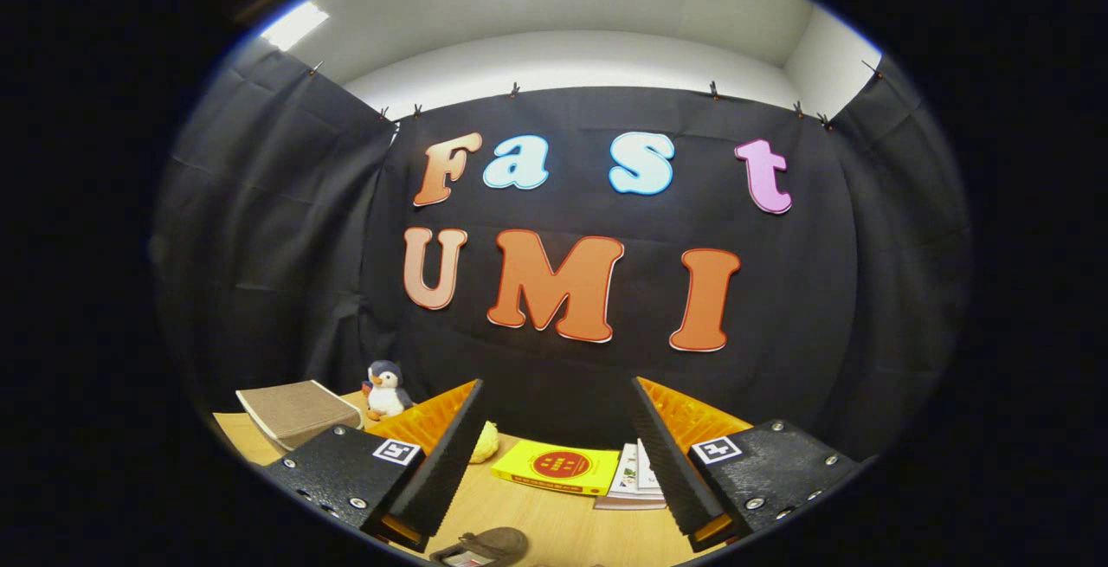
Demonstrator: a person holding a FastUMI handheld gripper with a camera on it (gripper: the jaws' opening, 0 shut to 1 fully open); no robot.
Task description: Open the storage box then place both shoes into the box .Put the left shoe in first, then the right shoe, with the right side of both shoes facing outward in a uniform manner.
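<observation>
We hover with our gripper (554,454) spread wide and empty above the wooden table (554,519), the brown shoe (485,544) lying low between the fingers, probably light and soft, so we'd pinch its firmer heel collar.

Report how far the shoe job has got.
Done: nothing that shows. In hand: nothing; the gripper is open and empty, raised above the table, aimed at the booth wall. One shoe lies on the table just below the fingers, not boxed. Left: opening the storage box, then placing the left shoe, then the right.
</observation>
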